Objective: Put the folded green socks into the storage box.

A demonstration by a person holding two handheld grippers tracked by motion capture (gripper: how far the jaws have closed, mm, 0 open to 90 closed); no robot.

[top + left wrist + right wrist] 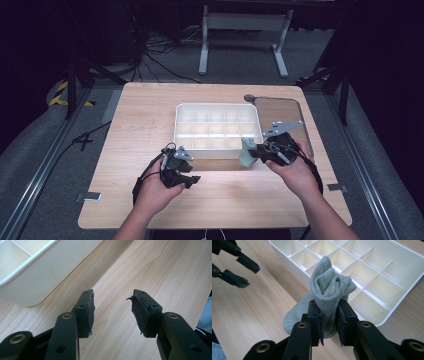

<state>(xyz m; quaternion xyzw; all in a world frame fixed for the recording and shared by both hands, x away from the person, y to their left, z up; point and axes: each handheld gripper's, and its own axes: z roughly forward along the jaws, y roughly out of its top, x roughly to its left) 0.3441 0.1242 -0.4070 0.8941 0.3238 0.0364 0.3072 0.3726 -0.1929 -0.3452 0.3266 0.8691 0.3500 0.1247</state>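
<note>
On the table (150,107), the divided tray (218,127) sits at the middle, with a flat lid (282,117) lying just beside it on its right. My right gripper (253,152) hangs at the tray's near right corner, a rolled sock (329,287) pinched between its jaws over the tray's near edge. My left gripper (192,177) sits nearer to me, before the tray's near left corner, its jaws parted over bare tabletop, well apart from the sock.
</note>
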